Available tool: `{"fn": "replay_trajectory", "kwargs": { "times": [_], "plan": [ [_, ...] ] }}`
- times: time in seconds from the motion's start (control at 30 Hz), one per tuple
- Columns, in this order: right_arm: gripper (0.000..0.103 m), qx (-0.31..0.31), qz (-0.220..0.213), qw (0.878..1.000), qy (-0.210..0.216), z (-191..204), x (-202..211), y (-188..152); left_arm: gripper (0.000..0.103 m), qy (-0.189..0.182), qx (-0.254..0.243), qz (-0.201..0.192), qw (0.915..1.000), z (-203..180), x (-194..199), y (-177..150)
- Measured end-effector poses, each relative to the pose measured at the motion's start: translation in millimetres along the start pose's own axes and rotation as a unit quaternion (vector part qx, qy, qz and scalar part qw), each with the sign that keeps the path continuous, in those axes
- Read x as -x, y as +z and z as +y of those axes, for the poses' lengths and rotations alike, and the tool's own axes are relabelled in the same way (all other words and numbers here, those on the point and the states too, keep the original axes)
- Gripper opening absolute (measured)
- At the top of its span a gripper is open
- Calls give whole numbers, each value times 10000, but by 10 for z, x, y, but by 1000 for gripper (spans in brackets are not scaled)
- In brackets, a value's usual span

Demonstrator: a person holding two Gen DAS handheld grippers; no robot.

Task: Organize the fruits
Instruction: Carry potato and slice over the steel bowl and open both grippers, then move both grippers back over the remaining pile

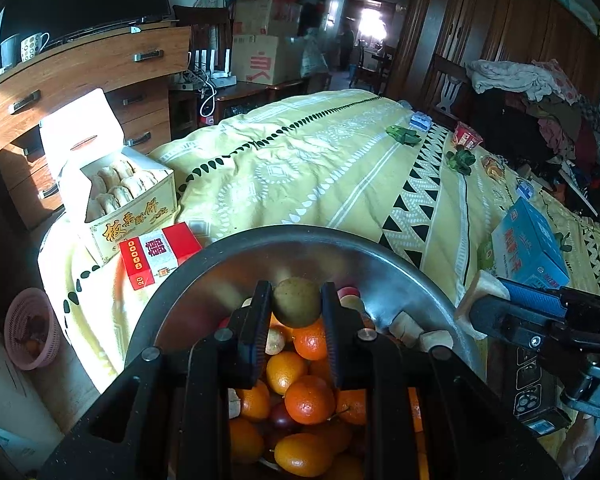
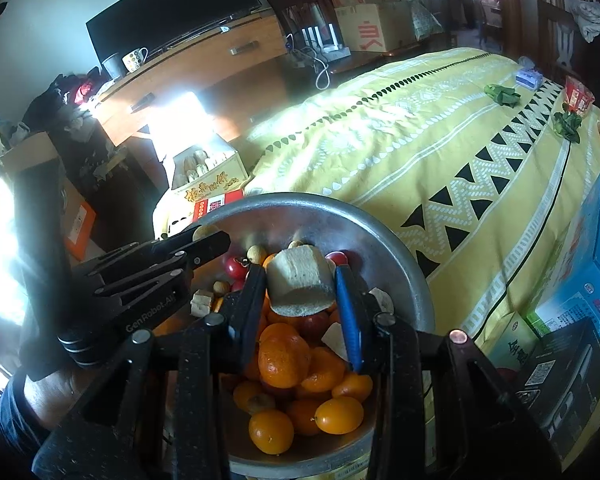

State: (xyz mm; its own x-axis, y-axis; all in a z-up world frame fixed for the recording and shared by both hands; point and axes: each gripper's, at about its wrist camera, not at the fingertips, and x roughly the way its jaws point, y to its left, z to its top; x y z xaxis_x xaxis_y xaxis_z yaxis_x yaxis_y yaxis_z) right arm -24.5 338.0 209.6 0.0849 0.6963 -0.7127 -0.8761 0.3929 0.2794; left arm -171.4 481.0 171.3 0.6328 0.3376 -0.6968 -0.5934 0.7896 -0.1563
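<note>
Heaped in a metal bowl [image 2: 384, 248] at the near edge of the bed: oranges [image 2: 283, 360], small red fruits [image 2: 234, 267], a few brown nut-like pieces and pale cut chunks [image 2: 202, 302]. Above that heap, a greenish-brown round fruit [image 1: 297, 302] pinched between the black fingers of the left gripper [image 1: 296, 312] — clamped on it, clear of the oranges below. Beside it, a pale cylindrical chunk with a cut face [image 2: 300, 286] squeezed in the right gripper [image 2: 302, 296], one finger black and the other blue, also held over the bowl's contents. From the left camera, same right gripper [image 1: 484, 312] just past the bowl's right rim, pale chunk [image 1: 486, 292] at its tip.

Under the bowl, a yellow quilt [image 1: 320, 168] with white and black triangle patterns. To the left, touching the bowl's far rim in view, a red box [image 1: 158, 254]; behind it an open box of round pastries [image 1: 120, 192]. To the right, a blue carton [image 1: 528, 244] on the quilt. Farther off — a wooden dresser [image 1: 80, 80] with a spotted mug [image 1: 34, 46] on top, cardboard boxes [image 1: 260, 56], and a pink basket [image 1: 30, 328] down on the floor.
</note>
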Motion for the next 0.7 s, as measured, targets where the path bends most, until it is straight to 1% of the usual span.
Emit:
{"fn": "replay_trajectory", "kwargs": {
  "times": [0.07,0.1,0.13,0.2,0.27,0.3,0.33,0.37,0.4,0.47,0.5,0.57,0.6,0.67,0.7],
  "plan": [
    [36,-7,-3,10000,26,3,-8,0,36,65,25,9,10000,4,-6,-2],
    [36,-13,-9,10000,23,3,-10,-1,44,97,38,-11,9999,10,1,-3],
    [36,-13,2,10000,26,2,-9,-2,48,133,45,-36,9999,15,10,-4],
    [36,-12,-2,10000,22,11,-6,6,50,197,58,-28,9998,24,8,1],
    [37,14,-44,10000,-1,28,25,9,57,353,49,-51,9994,20,9,-2],
    [38,27,-80,10000,-1,37,55,10,62,442,32,-83,9990,15,14,-1],
    [42,32,-113,9999,-1,36,84,9,66,519,13,-121,9986,5,24,-1],
    [50,32,-168,9999,0,42,127,3,67,609,-5,-155,9980,-9,33,1],
    [54,39,-229,9997,-2,47,179,-8,70,713,-26,-194,9973,-26,47,5],
    [66,57,-327,9995,-6,41,275,-38,74,858,-108,-331,9957,-85,88,11],
    [68,51,-366,9993,-12,33,317,-52,75,922,-167,-393,9948,-123,107,15],
    [76,11,-496,9988,-41,0,438,-90,77,1078,-309,-530,9923,-211,149,19],
    [78,-12,-557,9984,-57,-14,490,-110,80,1141,-380,-580,9911,-255,164,19],
    [86,-50,-682,9976,-108,-44,603,-154,83,1222,-494,-673,9890,-338,192,17],
    [88,-76,-740,9971,-138,-55,659,-177,85,1252,-554,-715,9880,-381,205,14]
  ]
}}
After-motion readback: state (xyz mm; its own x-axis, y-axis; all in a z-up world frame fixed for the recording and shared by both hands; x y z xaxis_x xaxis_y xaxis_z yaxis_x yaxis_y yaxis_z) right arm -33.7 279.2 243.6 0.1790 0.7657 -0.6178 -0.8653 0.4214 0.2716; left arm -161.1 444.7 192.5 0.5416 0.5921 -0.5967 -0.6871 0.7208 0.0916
